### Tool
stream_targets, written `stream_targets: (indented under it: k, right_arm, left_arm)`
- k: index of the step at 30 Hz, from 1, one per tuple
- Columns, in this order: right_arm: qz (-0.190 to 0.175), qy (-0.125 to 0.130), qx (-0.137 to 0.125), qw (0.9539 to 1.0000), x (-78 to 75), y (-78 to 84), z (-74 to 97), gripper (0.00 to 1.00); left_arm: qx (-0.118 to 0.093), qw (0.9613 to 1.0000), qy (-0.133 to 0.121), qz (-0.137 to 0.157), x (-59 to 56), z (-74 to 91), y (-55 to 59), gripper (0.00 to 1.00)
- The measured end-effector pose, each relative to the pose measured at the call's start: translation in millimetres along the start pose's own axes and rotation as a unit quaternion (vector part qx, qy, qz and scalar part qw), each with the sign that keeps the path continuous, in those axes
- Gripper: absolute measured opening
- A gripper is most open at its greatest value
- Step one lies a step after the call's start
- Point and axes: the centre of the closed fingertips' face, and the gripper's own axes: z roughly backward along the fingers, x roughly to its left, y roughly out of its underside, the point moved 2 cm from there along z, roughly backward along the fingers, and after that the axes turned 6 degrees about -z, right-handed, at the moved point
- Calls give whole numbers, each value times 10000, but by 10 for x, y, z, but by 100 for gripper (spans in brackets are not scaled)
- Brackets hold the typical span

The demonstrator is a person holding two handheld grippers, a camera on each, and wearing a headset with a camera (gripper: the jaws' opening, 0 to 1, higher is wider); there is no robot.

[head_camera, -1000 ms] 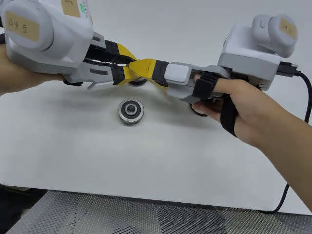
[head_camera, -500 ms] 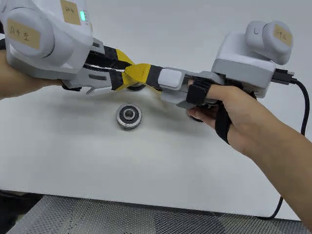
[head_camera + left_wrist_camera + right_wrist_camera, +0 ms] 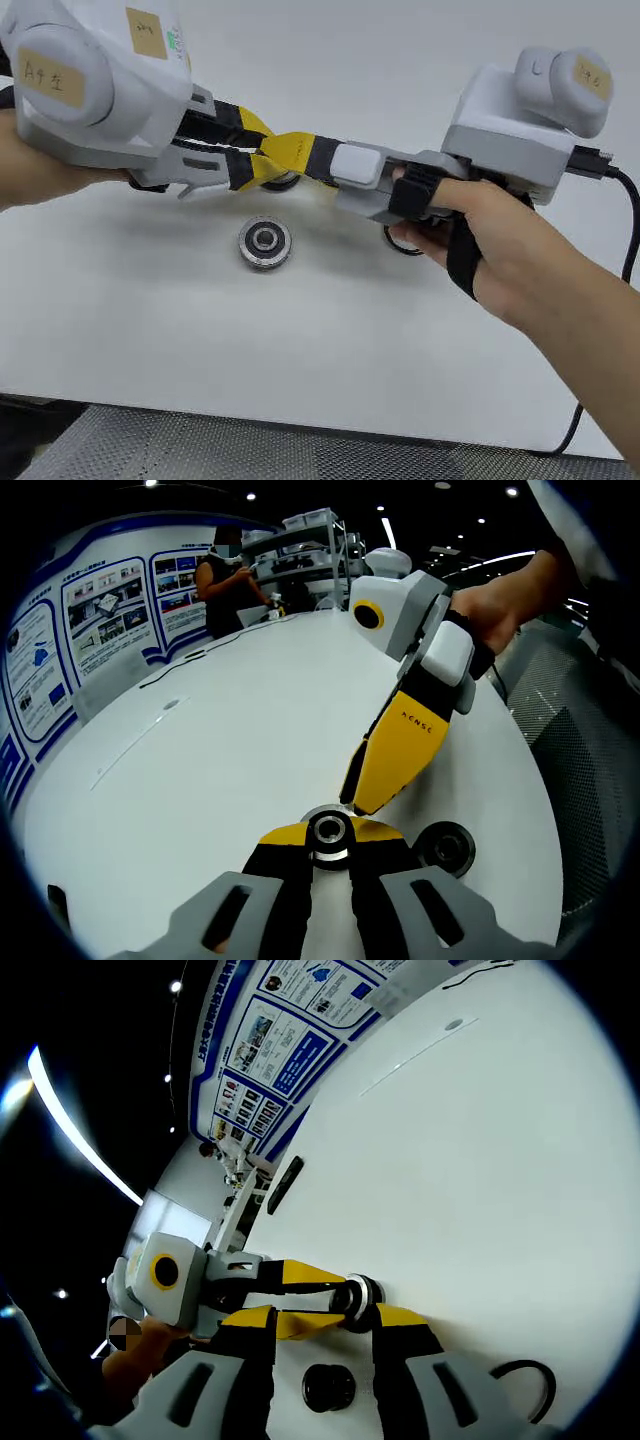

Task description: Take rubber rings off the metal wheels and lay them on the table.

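Observation:
My left gripper (image 3: 262,145) is shut on a metal wheel (image 3: 330,832), its yellow tips on either side of the rim, just above the white table (image 3: 300,330). My right gripper (image 3: 283,152) comes in from the right. Its yellow fingers (image 3: 400,750) are closed on the rubber ring at that wheel's edge (image 3: 356,1296). A second wheel (image 3: 265,243) with its dark ring on lies flat on the table below the crossed tips. One loose black rubber ring (image 3: 400,240) lies on the table under the right hand.
A black cable (image 3: 625,240) runs from the right gripper off the table's right side. Perforated metal flooring (image 3: 250,445) lies past the near edge. A person (image 3: 225,575) stands by shelves beyond the table's far end.
Both grippers stay locked together on the held wheel. The right hand has shifted slightly to the right, so more of the loose ring shows beneath it.

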Motion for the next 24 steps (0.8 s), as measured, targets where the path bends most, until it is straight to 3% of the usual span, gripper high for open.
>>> stream_targets:
  k: [4, 7, 9, 14, 24]
  right_arm:
    - [-131, -107, 0, 9999, 0, 15, -17, 41]
    - [-10, -23, -20, 10000, -21, -10, -28, 43]
    - [-177, -173, -91, 9997, 16, -34, -40, 43]
    - [-62, -228, -226, 9995, 54, -91, -75, 47]
    - [64, -203, -118, 9997, 51, -48, -98, 49]
  left_arm:
    - [6, 10000, 1, -2, 3, 1, 5, 13]
    - [6, 10000, 11, -3, 6, 1, 10, 13]
    - [2, 10000, 18, -2, 7, 1, 12, 13]
    - [-2, 10000, 39, 1, 3, 1, 7, 13]
    - [37, 10000, 51, -32, -10, -1, -10, 13]
